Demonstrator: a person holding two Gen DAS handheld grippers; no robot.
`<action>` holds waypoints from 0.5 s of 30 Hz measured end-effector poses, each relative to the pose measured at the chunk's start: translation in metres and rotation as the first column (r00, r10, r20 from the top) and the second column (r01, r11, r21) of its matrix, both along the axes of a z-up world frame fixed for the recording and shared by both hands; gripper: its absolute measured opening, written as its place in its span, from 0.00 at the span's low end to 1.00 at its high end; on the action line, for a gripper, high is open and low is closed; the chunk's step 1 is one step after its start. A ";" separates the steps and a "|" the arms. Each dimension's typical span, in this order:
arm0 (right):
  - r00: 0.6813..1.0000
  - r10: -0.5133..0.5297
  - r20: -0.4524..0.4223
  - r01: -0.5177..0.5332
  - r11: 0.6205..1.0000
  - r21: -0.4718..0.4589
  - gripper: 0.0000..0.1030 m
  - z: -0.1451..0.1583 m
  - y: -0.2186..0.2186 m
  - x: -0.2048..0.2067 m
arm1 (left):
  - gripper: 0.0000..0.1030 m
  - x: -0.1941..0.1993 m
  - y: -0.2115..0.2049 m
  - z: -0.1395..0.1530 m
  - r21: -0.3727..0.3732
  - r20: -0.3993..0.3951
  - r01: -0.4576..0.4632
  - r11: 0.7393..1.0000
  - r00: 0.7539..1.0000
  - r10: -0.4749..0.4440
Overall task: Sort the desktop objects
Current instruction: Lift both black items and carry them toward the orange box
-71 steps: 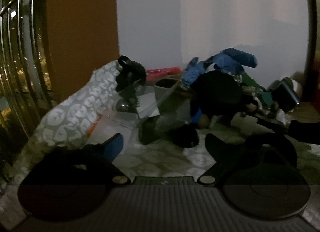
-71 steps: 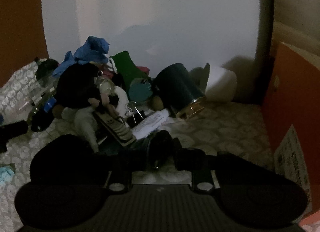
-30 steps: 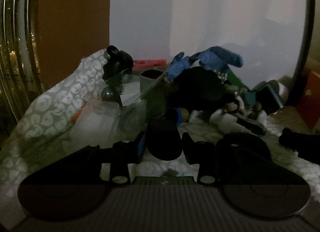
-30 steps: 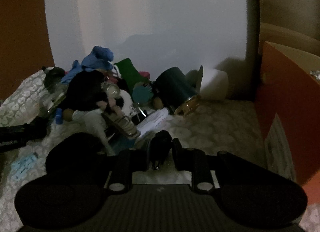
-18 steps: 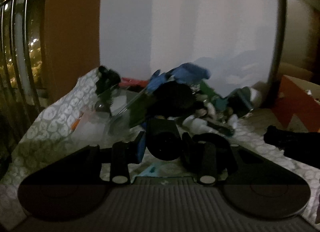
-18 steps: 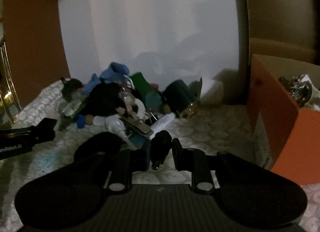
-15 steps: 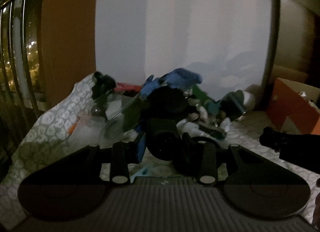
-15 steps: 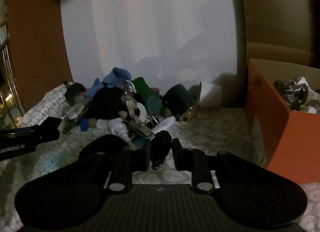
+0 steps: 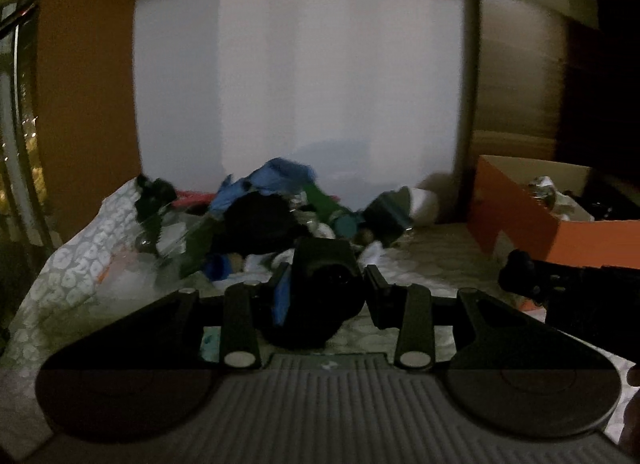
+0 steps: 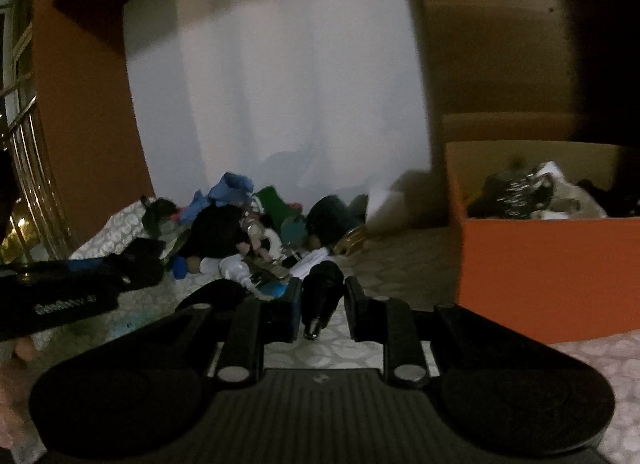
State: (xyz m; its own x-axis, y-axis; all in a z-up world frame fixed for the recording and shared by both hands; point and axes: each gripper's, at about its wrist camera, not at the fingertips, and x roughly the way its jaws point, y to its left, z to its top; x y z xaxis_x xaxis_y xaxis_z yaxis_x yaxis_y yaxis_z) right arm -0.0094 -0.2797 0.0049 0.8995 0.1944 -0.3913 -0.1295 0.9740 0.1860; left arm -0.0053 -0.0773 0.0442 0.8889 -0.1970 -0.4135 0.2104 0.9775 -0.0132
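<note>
Between the left hand-held gripper [image 9: 326, 288] jaws sits a dark cylindrical object [image 9: 320, 296], gripped across its body; it looks rigid and light. Right hand-held gripper [image 10: 322, 300] pinches a small black nozzle-tipped piece [image 10: 320, 298], near the orange box [image 10: 548, 264].

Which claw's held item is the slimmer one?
The right claw: it grips a slim dark marker-like piece, while the left claw clamps a bulkier dark cylinder.
</note>
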 end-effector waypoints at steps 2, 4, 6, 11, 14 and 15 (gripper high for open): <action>1.000 -0.013 0.013 0.013 1.000 0.006 0.20 0.003 -0.008 -0.008 | 0.36 -0.003 -0.008 0.002 0.004 0.008 0.016 1.000 1.000 -0.016; 0.999 -0.027 0.024 0.027 1.000 0.012 0.20 0.005 -0.016 -0.016 | 0.36 -0.006 -0.015 0.005 0.009 0.013 0.032 0.999 0.999 -0.032; 0.999 -0.039 0.033 0.038 0.999 0.018 0.20 0.007 -0.023 -0.023 | 0.36 -0.010 -0.023 0.005 0.016 0.018 0.047 0.999 0.999 -0.047; 0.996 -0.071 0.047 0.069 0.997 0.038 0.20 0.007 -0.041 -0.043 | 0.36 -0.021 -0.043 0.004 0.025 0.013 0.085 0.996 0.996 -0.085; 0.995 -0.092 0.050 0.089 0.995 0.050 0.20 0.005 -0.054 -0.055 | 0.36 -0.029 -0.055 0.002 0.023 0.009 0.109 0.994 0.994 -0.110; 0.994 -0.101 0.050 0.098 0.994 0.054 0.20 0.004 -0.058 -0.059 | 0.36 -0.031 -0.059 0.002 0.024 0.008 0.117 0.993 0.993 -0.117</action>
State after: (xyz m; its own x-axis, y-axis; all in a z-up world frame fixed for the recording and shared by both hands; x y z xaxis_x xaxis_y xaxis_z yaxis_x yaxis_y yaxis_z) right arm -0.0684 -0.3382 0.0089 0.9345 0.1214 -0.3345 -0.0434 0.9718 0.2316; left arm -0.0363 -0.1365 0.0461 0.8639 -0.2905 -0.4114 0.3237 0.9461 0.0117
